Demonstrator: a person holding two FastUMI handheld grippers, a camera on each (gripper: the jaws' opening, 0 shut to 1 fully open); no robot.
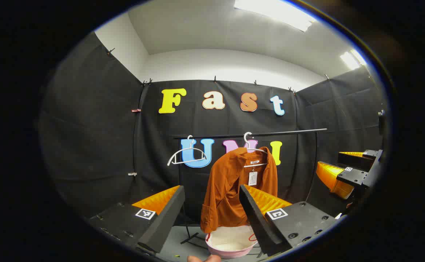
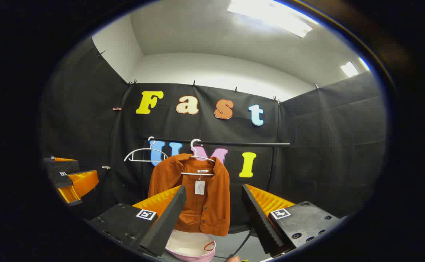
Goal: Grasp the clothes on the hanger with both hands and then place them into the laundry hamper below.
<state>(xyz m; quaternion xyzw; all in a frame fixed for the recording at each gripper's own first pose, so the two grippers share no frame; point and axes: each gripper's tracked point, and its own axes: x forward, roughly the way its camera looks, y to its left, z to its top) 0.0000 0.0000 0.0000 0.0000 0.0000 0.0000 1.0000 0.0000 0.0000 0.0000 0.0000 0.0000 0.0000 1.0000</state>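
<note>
Below rail: pink hamper (image 1: 230,243) sits directly under rust shirt (image 1: 234,189), so it can drop in.
Left gripper (image 1: 212,214): released, approaching.
Right gripper (image 2: 214,214): released, facing shirt.

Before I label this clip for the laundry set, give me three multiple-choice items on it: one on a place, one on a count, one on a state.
1. Where is the laundry hamper?
A. below the shirt
B. on the rail
C. beside the bare hanger

2. How many hangers are on the rail?
A. one
B. two
C. four

3. How are the left gripper and right gripper?
A. both open
B. both shut on the shirt
C. one open, one shut

Key: A, it sits on the floor under the orange shirt; B, a bare hanger plus the shirt's hanger; A, each view shows fingers spread, short of the cloth.
</note>
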